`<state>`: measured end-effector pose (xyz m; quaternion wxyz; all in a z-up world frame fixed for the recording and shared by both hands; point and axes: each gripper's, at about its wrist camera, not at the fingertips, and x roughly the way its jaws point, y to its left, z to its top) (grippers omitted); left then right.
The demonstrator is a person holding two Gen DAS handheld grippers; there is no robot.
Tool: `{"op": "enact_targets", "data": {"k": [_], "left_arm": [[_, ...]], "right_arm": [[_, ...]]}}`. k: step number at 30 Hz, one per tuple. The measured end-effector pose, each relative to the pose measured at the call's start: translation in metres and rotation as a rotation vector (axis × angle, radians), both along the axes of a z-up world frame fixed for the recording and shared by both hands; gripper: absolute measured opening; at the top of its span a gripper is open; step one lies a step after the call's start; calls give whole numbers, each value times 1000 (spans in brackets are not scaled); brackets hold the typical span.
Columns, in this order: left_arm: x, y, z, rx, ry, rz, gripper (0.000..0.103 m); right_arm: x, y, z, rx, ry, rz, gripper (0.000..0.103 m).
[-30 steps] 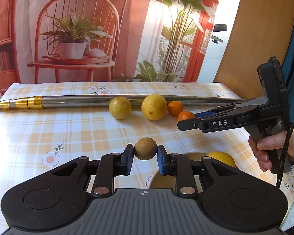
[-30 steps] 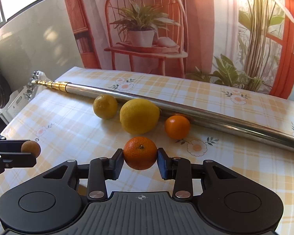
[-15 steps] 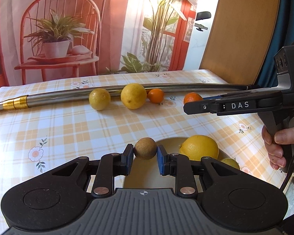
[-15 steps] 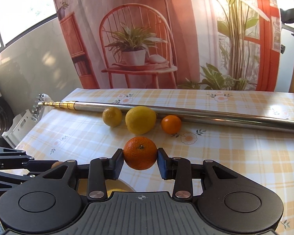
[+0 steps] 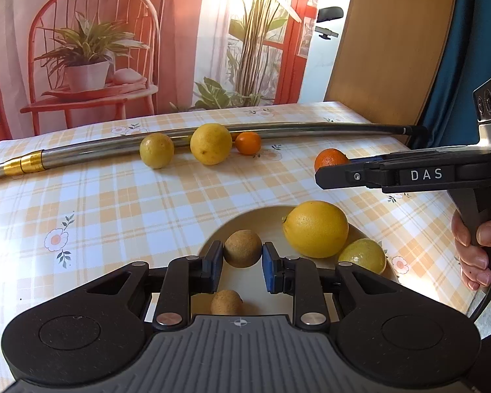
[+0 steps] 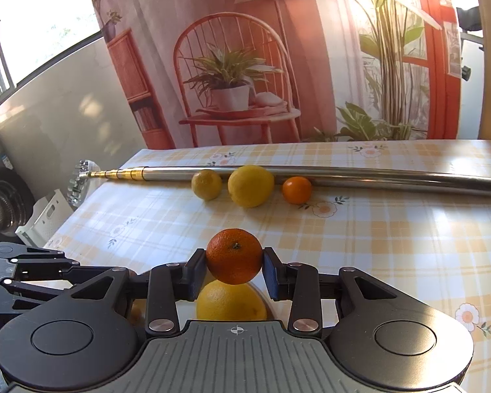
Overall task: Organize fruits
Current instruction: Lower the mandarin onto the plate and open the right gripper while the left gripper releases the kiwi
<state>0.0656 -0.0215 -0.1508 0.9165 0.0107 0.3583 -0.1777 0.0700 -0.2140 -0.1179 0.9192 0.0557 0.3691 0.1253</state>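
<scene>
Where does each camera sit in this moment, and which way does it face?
Left wrist: on the left gripper, facing along its fingers over the plate toward the metal pole; it grips a kiwi. The right gripper and a hand show at right.
Right wrist: on the right gripper, facing across the table to the backdrop; it grips a tangerine. The left gripper shows at lower left.
Shared: the pole and the row of small lemon, large lemon, small orange.

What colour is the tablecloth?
Yellow-and-white checks with little flowers on the tablecloth, clearest in the right wrist view.
</scene>
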Motion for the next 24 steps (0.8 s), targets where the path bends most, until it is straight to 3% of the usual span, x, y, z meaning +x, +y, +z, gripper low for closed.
{"op": "enact_targets", "data": {"k": [13, 24], "left_arm": [[-32, 7, 1, 1, 1, 32, 27], [-36, 15, -2, -35, 20, 75, 27]], "right_arm": [[-24, 21, 3, -9, -8, 57, 34], [-39, 47, -10, -50, 59, 122, 34]]}}
